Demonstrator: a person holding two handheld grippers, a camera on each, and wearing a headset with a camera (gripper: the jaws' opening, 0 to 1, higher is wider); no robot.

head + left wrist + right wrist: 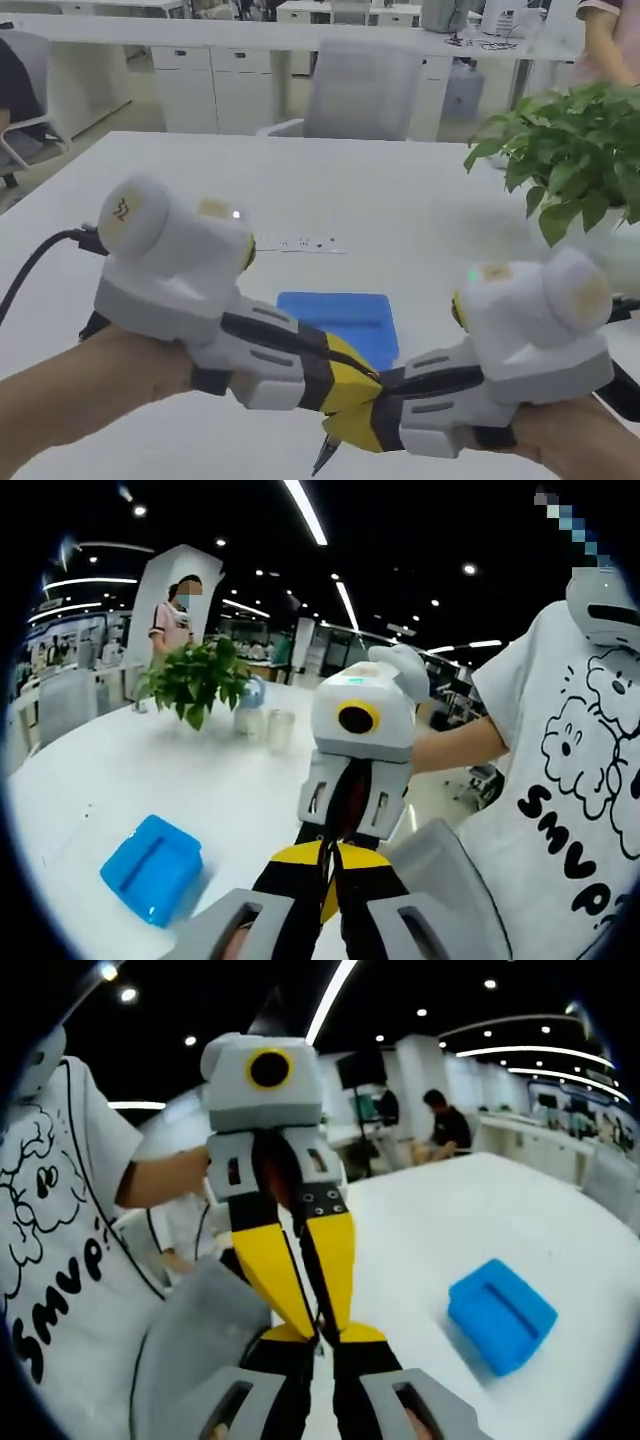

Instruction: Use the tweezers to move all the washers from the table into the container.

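Beside one blue container [340, 322], two grippers [352, 402] meet.

— Is any lettering recorded?
— Black letters "SMVP" [562, 842] are noted on the person's white T-shirt [520, 705], beneath cartoon outlines, in both gripper views. The mark after them cannot be made out.
— Anything further?
— A small yellow emblem [122, 211] is seen on a white rounded cap [145, 225] in the head view. It cannot be read.
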